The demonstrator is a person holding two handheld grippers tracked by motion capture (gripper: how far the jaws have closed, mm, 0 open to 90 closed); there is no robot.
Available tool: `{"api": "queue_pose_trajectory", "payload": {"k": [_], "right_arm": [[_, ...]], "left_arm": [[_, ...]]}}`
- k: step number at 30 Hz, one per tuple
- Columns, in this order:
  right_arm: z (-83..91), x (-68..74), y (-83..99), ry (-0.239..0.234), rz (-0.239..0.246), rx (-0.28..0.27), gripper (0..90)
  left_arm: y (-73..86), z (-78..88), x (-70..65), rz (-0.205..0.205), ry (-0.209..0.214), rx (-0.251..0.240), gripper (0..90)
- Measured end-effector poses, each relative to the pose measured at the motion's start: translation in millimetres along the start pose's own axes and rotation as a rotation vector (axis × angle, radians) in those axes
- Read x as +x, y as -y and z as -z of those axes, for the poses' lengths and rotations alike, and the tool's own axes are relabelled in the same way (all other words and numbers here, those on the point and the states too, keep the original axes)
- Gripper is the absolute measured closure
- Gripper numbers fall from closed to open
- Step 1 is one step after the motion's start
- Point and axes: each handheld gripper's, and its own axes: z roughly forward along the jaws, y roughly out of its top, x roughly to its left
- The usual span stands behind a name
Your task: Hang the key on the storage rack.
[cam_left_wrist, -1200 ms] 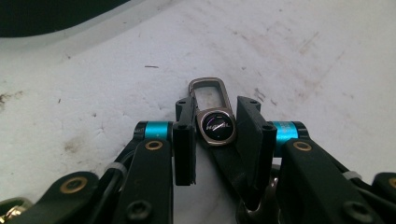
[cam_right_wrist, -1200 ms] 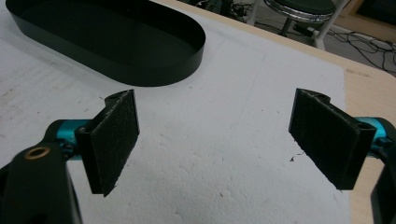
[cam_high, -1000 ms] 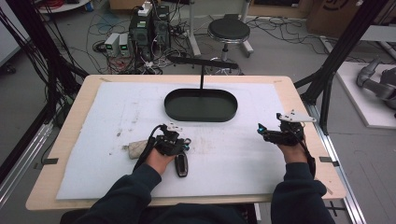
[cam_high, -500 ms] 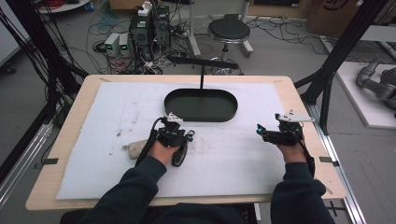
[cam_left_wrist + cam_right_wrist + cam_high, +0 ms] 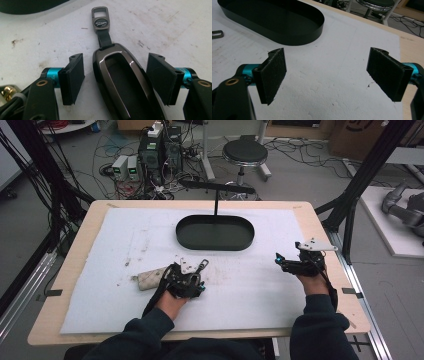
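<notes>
Your left gripper sits low over the white foam mat, jaws spread apart, and the glossy black key fob with the chrome trim lies right between them. In the left gripper view there's a gap on both sides, so neither black pad touches the fob. Its short black strap and grey metal loop tag point away from you, toward the black oval metal tray at the back middle of the mat.

From the high view, your left hand is left of centre, and a dirty grey rag-like lump lies on the mat just beside it on the outer side. Can't tell what that lump actually is.

Your right gripper is over near the right edge of the mat, well apart from the fob, jaws wide apart with only bare mat between them. The tray looks empty from its camera.

The mat's pretty grubby around the fob, lots of brown specks.
</notes>
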Motion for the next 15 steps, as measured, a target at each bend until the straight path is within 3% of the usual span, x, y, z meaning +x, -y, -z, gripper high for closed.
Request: {"api": "queue_pose_trajectory", "payload": {"k": [6,10,15], "right_arm": [[-0.9,-0.3,0.5,-0.003,0.001,0.001,16.5],[-0.6,0.0,0.3,-0.003,0.001,0.001,16.5],[-0.7,-0.3,0.3,-0.005,0.0,0.001,16.7]], "left_arm": [[-1.8,2.8,3.0,-0.009,0.042,0.018,48.2],[-3.0,2.4,4.0,-0.016,0.05,0.021,48.4],[-7.8,3.7,9.1,0.007,0.089,0.003,48.4]]}}
